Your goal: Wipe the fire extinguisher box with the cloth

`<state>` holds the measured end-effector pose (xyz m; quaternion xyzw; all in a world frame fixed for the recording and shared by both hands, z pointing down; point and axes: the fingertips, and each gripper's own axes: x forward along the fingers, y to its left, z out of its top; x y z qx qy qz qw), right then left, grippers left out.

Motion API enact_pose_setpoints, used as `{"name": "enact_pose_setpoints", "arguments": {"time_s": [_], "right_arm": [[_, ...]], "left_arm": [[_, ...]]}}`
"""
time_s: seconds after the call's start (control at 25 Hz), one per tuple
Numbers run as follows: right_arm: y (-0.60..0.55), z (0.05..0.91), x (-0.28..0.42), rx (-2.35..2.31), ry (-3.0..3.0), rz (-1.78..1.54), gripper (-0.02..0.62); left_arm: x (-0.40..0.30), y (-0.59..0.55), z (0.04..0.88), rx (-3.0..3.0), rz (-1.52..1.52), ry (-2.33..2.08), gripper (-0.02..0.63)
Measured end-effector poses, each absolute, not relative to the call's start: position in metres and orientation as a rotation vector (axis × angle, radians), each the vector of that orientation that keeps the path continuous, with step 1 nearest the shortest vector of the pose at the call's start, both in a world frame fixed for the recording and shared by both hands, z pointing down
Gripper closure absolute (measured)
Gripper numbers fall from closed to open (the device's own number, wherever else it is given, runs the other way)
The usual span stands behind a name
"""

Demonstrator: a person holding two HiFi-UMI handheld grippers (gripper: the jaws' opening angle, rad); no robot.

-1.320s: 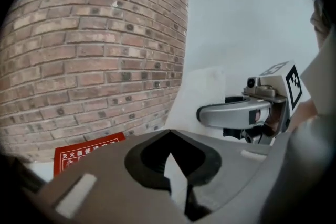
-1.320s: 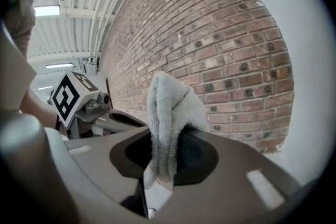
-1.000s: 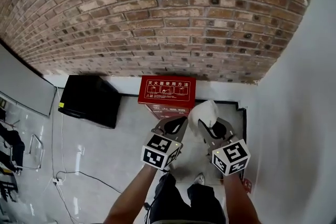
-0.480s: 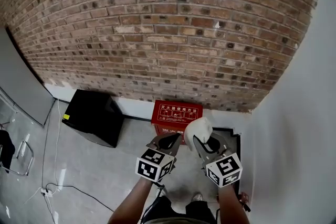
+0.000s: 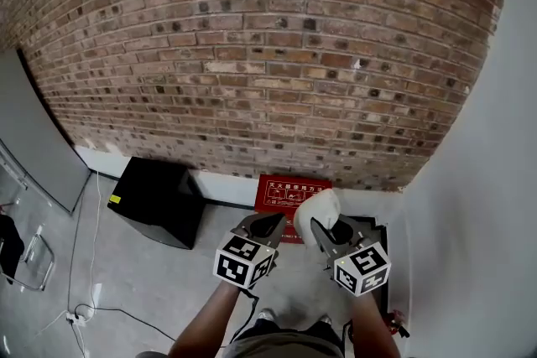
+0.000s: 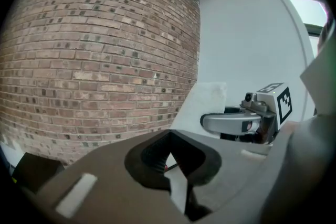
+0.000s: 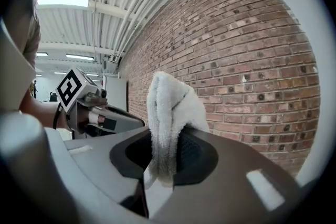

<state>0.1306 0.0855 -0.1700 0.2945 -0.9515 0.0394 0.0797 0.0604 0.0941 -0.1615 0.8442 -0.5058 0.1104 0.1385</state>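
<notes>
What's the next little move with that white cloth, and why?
Probably lower the right gripper toward the red fire extinguisher box: its jaws are clamped on the cloth, but both gripper views face the brick wall, and the box sits on the floor below, untouched.

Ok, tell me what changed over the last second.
The left gripper and right gripper rose away from the fire extinguisher box, which now looks smaller and lower in the head view. Unchanged: the right gripper's fingers stay shut on the cloth, the left is shut and empty, the box sits against the brick wall.
</notes>
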Motion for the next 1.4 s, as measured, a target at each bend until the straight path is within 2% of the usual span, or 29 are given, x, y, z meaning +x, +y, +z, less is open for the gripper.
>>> {"name": "enact_pose_setpoints", "arguments": {"time_s": [1.4], "right_arm": [[0.077, -0.198, 0.11, 0.937, -2.886, 0.102, 0.492]], "left_arm": [[0.051, 0.093, -0.175, 2.492, 0.262, -1.383, 0.606]]}}
